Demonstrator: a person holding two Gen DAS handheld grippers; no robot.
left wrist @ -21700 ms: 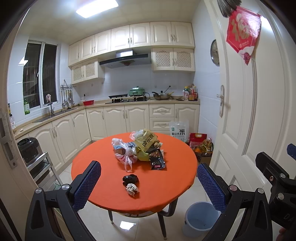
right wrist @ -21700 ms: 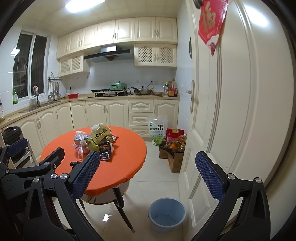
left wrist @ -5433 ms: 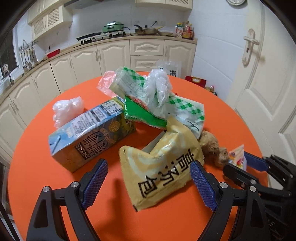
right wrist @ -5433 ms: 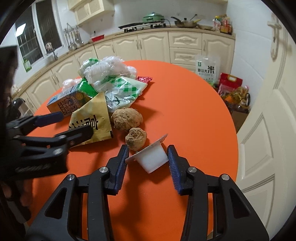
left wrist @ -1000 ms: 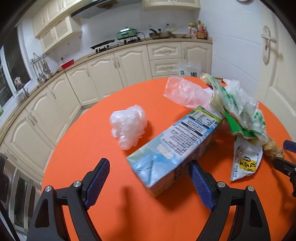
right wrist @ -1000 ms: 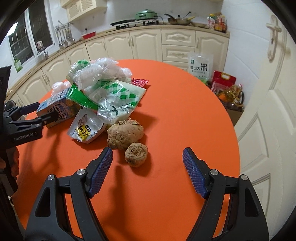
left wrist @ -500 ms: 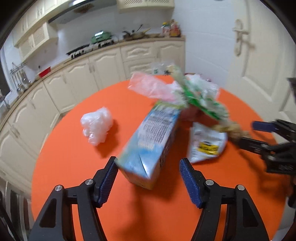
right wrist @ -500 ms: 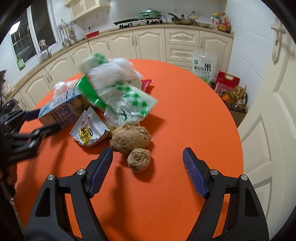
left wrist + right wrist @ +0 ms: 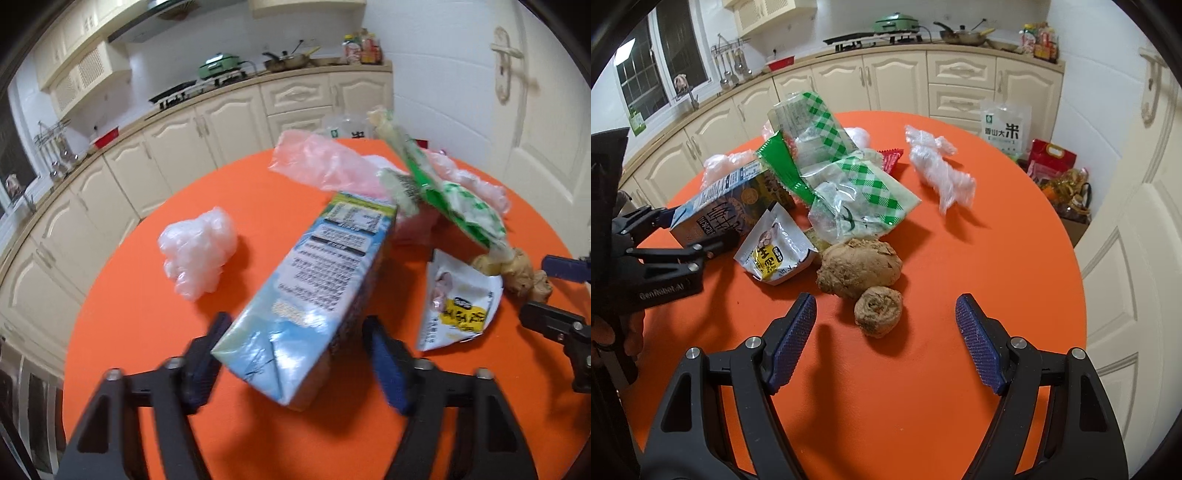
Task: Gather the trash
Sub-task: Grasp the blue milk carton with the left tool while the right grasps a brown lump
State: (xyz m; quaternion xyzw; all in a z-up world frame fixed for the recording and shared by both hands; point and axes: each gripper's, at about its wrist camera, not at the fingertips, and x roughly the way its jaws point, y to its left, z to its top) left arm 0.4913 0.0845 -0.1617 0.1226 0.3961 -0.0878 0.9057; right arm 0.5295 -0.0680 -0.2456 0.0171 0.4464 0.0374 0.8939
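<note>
A blue drink carton (image 9: 314, 280) is tilted up off the orange round table (image 9: 129, 332), and my left gripper (image 9: 295, 354) is shut on its near end; it also shows in the right wrist view (image 9: 727, 206). Green checked wrappers (image 9: 849, 177), a white and yellow packet (image 9: 775, 251) and crumpled clear plastic (image 9: 938, 170) lie around it. Two brown lumps (image 9: 864, 273) lie just ahead of my right gripper (image 9: 886, 343), which is open and empty above the table.
A crumpled clear bag (image 9: 199, 251) and pink plastic (image 9: 321, 166) lie on the table's far side. Kitchen cabinets (image 9: 886, 81) curve behind. A white door (image 9: 1137, 221) stands to the right, with a rice bag (image 9: 1004, 129) and boxes on the floor.
My left gripper has closed on the carton and tipped it up. The wrappers on it shifted, and a clear plastic wad has landed on the table's right side. My right gripper has barely moved.
</note>
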